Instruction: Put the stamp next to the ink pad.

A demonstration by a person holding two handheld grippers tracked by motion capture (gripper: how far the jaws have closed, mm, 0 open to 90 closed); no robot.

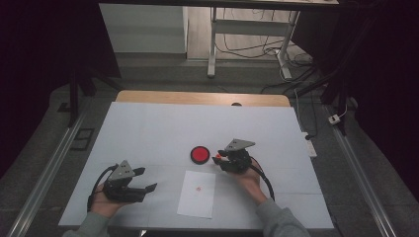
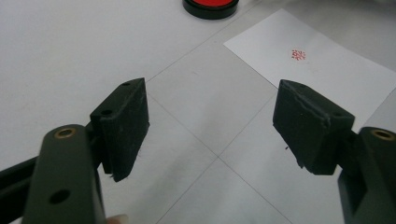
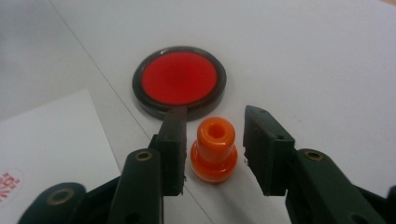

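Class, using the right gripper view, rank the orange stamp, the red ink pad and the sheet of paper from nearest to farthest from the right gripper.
1. Orange stamp: upright between the jaws of the right gripper, a gap on one side.
2. Red ink pad: just beyond the stamp.
3. Sheet of paper: off to the left, bearing a red print; its near edge comes close, so second and third are a fine call.

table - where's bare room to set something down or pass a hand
The table lies bare along its far half beyond the ink pad, and at the left between its edge and the paper. It is crowded mid-right: the ink pad, the orange stamp and the right gripper sit close together.
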